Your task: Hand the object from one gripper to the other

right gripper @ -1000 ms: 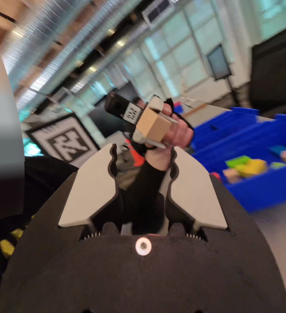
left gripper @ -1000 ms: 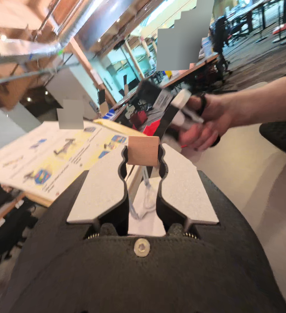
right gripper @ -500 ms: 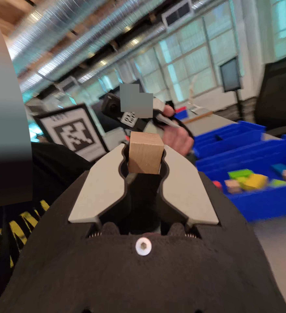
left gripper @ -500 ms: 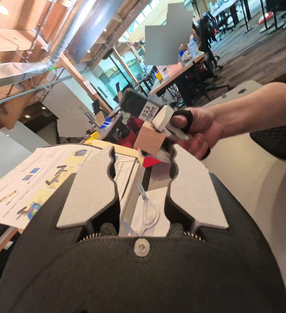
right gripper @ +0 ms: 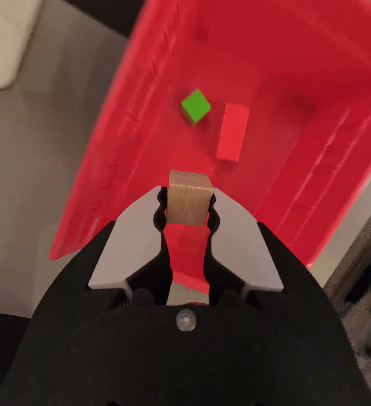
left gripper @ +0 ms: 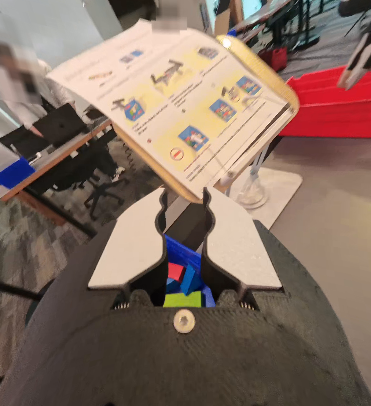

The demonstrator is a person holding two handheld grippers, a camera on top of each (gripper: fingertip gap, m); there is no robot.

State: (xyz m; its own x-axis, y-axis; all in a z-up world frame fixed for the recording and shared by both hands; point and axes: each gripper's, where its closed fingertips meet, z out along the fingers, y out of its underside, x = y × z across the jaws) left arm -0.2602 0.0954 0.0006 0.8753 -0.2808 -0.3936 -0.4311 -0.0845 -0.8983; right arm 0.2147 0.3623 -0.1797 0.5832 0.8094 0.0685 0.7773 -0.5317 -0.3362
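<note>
My right gripper [right gripper: 188,191] is shut on a plain wooden cube [right gripper: 189,202]; both pads press its sides. It holds the cube above the inside of a red bin [right gripper: 268,55]. On the bin floor lie a green cube [right gripper: 195,107] and a red oblong block [right gripper: 233,131]. My left gripper [left gripper: 183,193] is open with nothing between its fingertips. Through its jaws I see a blue bin [left gripper: 180,248] holding red, blue and green blocks. The right gripper also shows in the left wrist view [left gripper: 360,61], blurred, over the red bin [left gripper: 334,114].
A tilted board with a printed instruction sheet [left gripper: 180,98] stands on a white base [left gripper: 274,197] just ahead of my left gripper. Desks and office chairs [left gripper: 101,189] stand on carpet to the left. The grey table top [right gripper: 37,153] lies left of the red bin. Tip to tip, the grippers are about 55 cm apart.
The wooden cube passed from my left gripper to my right one. My left jaws opened, then narrowed on nothing. My right gripper swung over the red bin, my left over the blue bin.
</note>
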